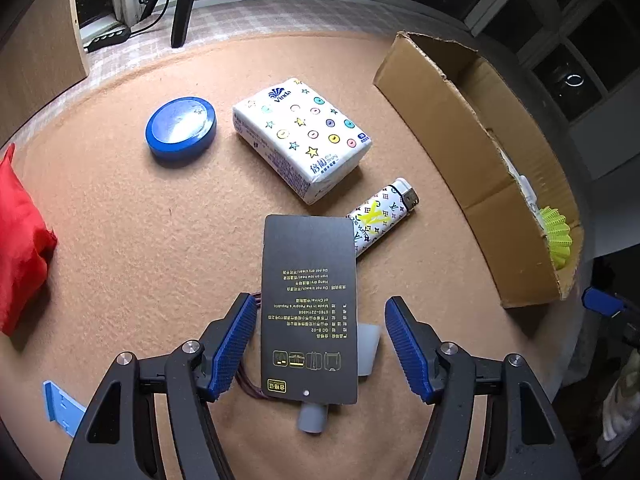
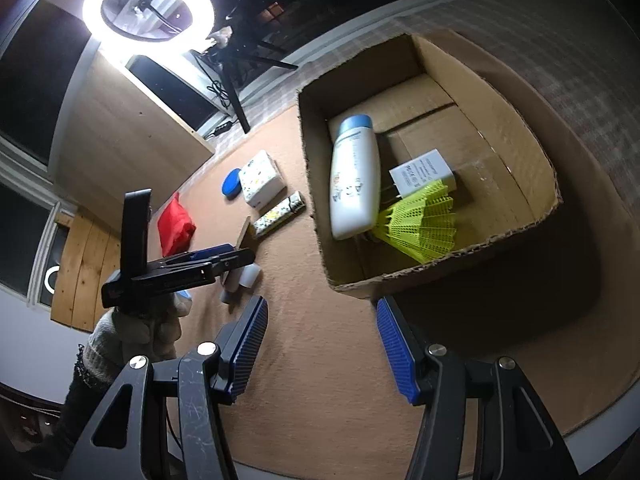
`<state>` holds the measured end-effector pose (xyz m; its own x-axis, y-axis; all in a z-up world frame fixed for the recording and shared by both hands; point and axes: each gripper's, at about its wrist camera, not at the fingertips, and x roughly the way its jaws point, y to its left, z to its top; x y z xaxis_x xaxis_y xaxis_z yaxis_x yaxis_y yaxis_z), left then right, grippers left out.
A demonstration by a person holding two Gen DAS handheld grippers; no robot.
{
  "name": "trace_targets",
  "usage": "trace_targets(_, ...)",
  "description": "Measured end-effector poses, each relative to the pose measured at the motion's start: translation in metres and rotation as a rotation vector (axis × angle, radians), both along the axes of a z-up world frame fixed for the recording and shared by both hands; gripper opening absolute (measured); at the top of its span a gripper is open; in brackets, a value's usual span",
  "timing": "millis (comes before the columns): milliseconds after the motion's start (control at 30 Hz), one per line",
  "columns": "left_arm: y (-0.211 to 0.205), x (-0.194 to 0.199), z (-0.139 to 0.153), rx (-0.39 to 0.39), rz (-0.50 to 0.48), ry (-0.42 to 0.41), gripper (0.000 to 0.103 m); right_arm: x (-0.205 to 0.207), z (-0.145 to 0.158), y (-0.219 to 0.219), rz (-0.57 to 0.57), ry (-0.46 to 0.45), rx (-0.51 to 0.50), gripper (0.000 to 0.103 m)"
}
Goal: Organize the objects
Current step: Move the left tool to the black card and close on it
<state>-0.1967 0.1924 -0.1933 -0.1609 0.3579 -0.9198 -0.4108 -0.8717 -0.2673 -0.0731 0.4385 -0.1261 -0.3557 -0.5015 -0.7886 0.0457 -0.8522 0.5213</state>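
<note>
Several things are not yet packed, and I read them left to right in my left wrist view. A red cloth bag (image 1: 24,240) slumps at the worktop's (image 1: 132,232) edge. A blue round tin (image 1: 181,130) lies flat beside a Vinda tissue pack (image 1: 302,138), the brand name printed in blue over coloured stars and buttons. Next comes a lighter (image 1: 384,212) with a monogram pattern, a yellow mark scrawled over it. My left gripper (image 1: 320,344) has its jaws apart, straddling a black hang tag (image 1: 309,308) without touching it. The tag seems propped on small grey and white pieces beneath it, with thin reddish cords trailing out by the left finger; what they are I cannot tell. Its gold print is upside down to me: "Do not dry clean", "Iron on low heat", "Hang dry", "Do not bleach", "Made in the People's Republic of China", plus care symbols. I judge the tag is my next pick.

On the right stands the cardboard box (image 2: 316,184), open-topped to take everything. In it lie a white bottle (image 2: 354,176) with a blue cap, a small white box (image 2: 422,170) whose print is too small to read, and a yellow shuttlecock (image 2: 424,220). My right gripper (image 2: 322,348) hovers before the box, jaws apart, holding nothing.
</note>
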Motion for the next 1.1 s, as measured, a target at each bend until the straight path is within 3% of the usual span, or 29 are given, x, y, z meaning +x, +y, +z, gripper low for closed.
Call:
trace_targets(267,0.001,-0.001,0.000,-0.013,0.005,0.011,0.070,-0.001,-0.006,-0.004,0.005,-0.013,-0.019,0.053)
trace_targets(400,-0.001,-0.003,0.000,-0.009,0.003,0.007,0.059,0.000,-0.008,-0.004,0.004,-0.020,-0.021,0.053)
trace_targets(633,-0.013,-0.002,0.001,0.021,0.020,-0.012,0.051,0.003,-0.013,-0.004,0.004,-0.035,-0.024,0.053)
trace_targets(1100,-0.017,-0.008,0.015,0.053,0.029,-0.011,0.051,0.005,-0.019,-0.007,0.014,-0.055,-0.037,0.053)
